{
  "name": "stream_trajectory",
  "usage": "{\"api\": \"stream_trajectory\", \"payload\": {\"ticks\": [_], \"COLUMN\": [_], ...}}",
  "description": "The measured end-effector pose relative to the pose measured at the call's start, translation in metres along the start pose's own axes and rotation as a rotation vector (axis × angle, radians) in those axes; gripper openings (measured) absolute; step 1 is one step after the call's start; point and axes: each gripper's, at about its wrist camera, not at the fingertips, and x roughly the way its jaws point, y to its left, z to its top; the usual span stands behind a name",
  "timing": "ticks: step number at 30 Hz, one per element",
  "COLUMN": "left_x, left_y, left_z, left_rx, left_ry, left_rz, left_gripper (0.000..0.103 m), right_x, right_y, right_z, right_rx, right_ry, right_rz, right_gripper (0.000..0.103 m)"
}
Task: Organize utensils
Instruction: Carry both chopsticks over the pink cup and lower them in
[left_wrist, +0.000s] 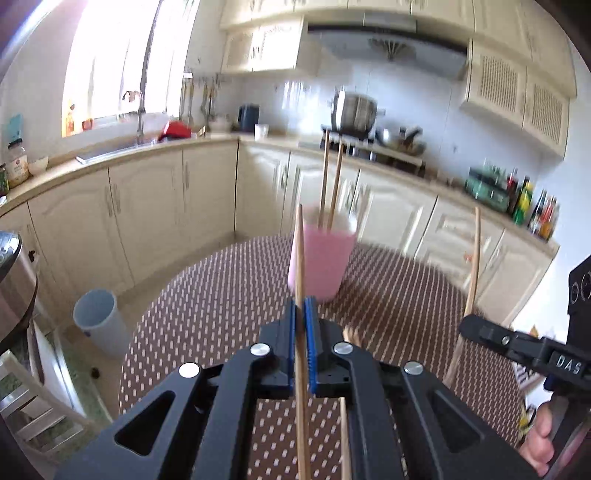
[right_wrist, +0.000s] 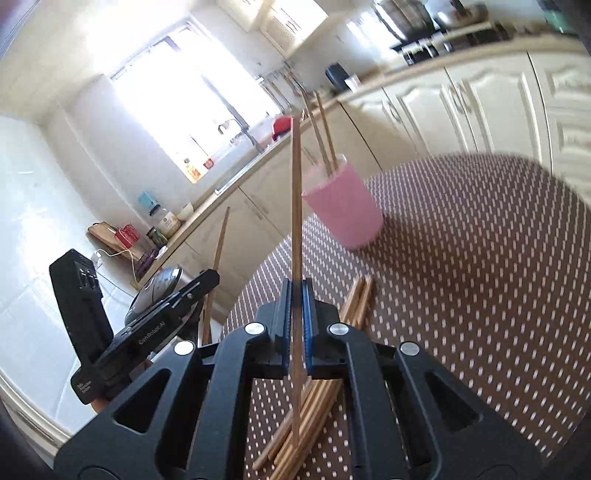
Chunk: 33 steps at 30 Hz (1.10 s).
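A: Both claws are clamped, each on one chopstick. The left claw (left_wrist: 303, 325) pinches its chopstick (left_wrist: 300, 258) between the blue pads, and the stick rises nearly upright in front of the pink cup (left_wrist: 320, 262). The right claw (right_wrist: 296, 306) does the same with its own chopstick (right_wrist: 296, 206).

B: And the cup?

A: It stands on the dotted bench (right_wrist: 461, 258), ahead of both claws, with two chopsticks (left_wrist: 330, 181) already leaning in it. The remaining bundle of chopsticks (right_wrist: 317, 398) lies flat on the bench under the right claw.

B: So the step in hand looks like carrying each stick to the cup.

A: I'd judge so. To do it well, bring one stick at a time over the rim, lower end first, and tilt it clear of the two already inside. Let go only once the tip is well down in the cup, or it may bounce out.

B: How do the sticks look?

A: Plain light wood, slim, slightly tapered, all much alike. The cup is blurred in both views, so its rim is hard to read.
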Motion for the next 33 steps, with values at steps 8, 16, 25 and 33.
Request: {"api": "stream_trajectory", "payload": {"ticks": [8, 16, 25, 33], "left_x": [-0.006, 0.013, 0.06, 0.1], "left_y": [-0.008, -0.017, -0.018, -0.012], "left_z": [0.04, 0.075, 0.122, 0.149], "left_rx": [-0.054, -0.135, -0.174, -0.19], "left_ry": [-0.226, -0.391, -0.464, -0.496], "left_rz": [-0.041, -0.07, -0.098, -0.1], "left_gripper": [0.006, 0.006, 0.006, 0.006], "right_x": [-0.007, 0.003, 0.029, 0.053], "right_y": [0.026, 0.038, 0.034, 0.026], "right_z": [0.034, 0.072, 0.121, 0.16], "right_rx": [-0.114, -0.182, -0.229, -0.235], "right_ry": [-0.15, -0.215, -0.271, -0.299], "right_rz": [-0.067, -0.108, -0.143, -0.155], "right_gripper": [0.006, 0.006, 0.006, 0.006]}}
